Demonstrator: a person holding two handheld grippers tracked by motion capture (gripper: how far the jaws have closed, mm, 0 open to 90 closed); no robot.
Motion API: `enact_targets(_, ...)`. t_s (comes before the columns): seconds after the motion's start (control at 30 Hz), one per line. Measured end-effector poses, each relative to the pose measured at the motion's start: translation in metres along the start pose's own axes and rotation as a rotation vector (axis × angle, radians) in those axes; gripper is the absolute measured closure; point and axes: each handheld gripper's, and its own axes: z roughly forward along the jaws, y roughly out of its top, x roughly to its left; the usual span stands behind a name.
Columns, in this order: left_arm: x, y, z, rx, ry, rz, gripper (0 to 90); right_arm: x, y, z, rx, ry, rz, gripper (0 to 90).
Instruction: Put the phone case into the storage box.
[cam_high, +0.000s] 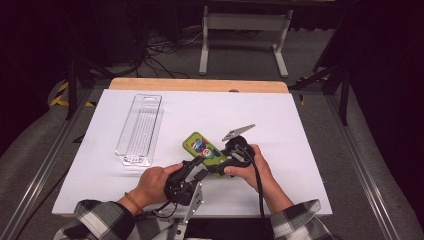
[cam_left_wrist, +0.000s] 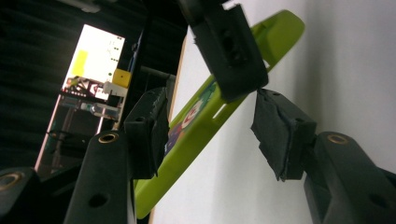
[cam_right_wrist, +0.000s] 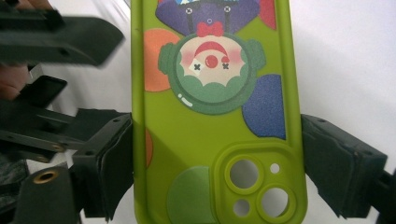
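Phone case (cam_high: 202, 148) mid-table (cam_high: 300, 150), clear tray (cam_high: 139, 127) to its left, well apart

bright even light on the white table (cam_high: 150, 190), dark surroundings, motion blur in right gripper view

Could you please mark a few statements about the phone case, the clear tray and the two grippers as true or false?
1. The right gripper clamps the green phone case across its width. True.
2. The phone case lies inside the clear plastic tray. False: the tray lies apart, to its left.
3. The case's camera cutouts face the right gripper's camera. True.
4. The left gripper is shut on the case. False: its jaws stand open around it.
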Motion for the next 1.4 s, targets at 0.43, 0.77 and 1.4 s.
enact_targets(0.43, -0.009, 0.004, 0.007, 0.070, 0.018, 0.177, 74.4, 0.004, 0.000, 0.004, 0.025, -0.010, -0.014, 16.4)
enact_targets(0.77, -0.004, 0.003, 0.004, 0.059, 0.013, 0.144, 78.2, 0.005, 0.000, -0.003, -0.011, 0.007, -0.009, 15.8)
enact_targets(1.4, 0.025, -0.011, -0.008, 0.020, 0.017, -0.075, 78.5, 0.017, -0.008, -0.048, -0.181, -0.011, -0.125, 16.2)
